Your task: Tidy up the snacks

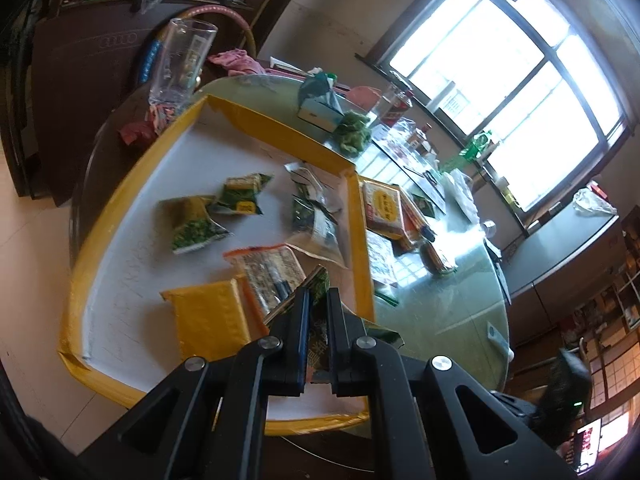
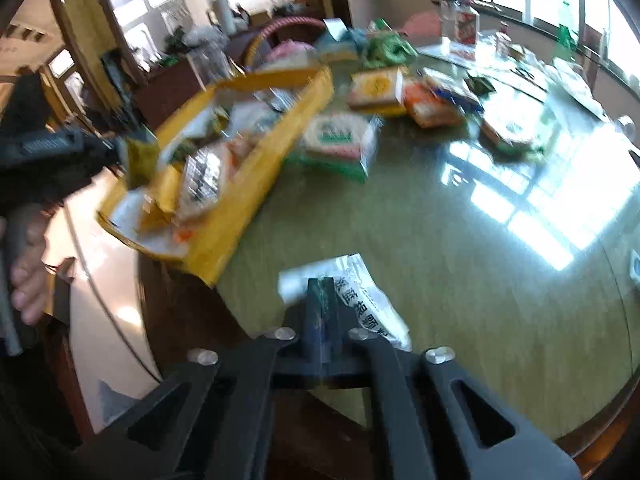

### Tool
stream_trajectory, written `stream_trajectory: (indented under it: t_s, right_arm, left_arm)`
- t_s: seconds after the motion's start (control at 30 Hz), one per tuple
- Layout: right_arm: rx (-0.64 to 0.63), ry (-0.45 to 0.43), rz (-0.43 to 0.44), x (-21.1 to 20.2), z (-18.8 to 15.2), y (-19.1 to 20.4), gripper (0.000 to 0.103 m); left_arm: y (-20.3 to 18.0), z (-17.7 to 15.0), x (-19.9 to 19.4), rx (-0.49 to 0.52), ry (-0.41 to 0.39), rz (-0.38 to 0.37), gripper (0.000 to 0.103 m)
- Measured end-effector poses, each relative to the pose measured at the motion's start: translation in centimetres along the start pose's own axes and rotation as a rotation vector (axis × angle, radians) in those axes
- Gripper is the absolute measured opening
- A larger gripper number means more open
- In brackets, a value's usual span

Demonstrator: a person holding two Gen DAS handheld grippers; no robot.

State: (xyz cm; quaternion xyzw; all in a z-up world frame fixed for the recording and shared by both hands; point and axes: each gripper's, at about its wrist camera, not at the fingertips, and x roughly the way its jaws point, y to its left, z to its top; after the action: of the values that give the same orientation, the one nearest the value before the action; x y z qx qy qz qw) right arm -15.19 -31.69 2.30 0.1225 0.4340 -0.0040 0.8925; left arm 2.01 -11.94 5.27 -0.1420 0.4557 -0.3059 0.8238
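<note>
A shallow box tray (image 1: 358,240) with yellow walls and a white floor lies on the round table and holds several snack packets, among them green ones (image 1: 240,196) and an orange-edged one (image 1: 272,264). My left gripper (image 1: 318,294) hangs over the tray's near right corner, shut on a green packet (image 1: 319,278). My right gripper (image 2: 322,282) is shut on a white packet with black characters (image 2: 368,300), just above the table's near edge, right of the tray (image 2: 248,184). The right wrist view is blurred; the left gripper (image 2: 120,152) shows at its left edge with its packet (image 2: 138,160).
More packets and boxes lie on the green glass tabletop (image 2: 440,240) beyond the tray: a green-and-white pack (image 2: 340,140), an orange box (image 1: 380,208), a tissue box (image 1: 320,112). A tall glass (image 1: 182,64) stands behind the tray. A hand (image 2: 28,276) grips the left handle.
</note>
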Motion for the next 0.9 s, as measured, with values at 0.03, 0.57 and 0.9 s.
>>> stream_trajectory:
  t_s: [0.03,0.57,0.9]
  right_arm:
    - [-0.004,-0.009,0.009,-0.2,0.5,0.2,0.0]
    - [-0.289,0.057,-0.034,1.1,-1.1,2.1,0.034]
    - [-0.417,0.169,-0.119,3.6,-1.4,2.4,0.013]
  left_arm:
    - [0.1,0.3,-0.2,0.002,-0.007,0.006,0.005]
    - [0.5,0.4,0.4,-0.006,0.0,-0.009,0.005]
    - [0.9,0.6,0.1,-0.02,-0.002,0.004,0.005]
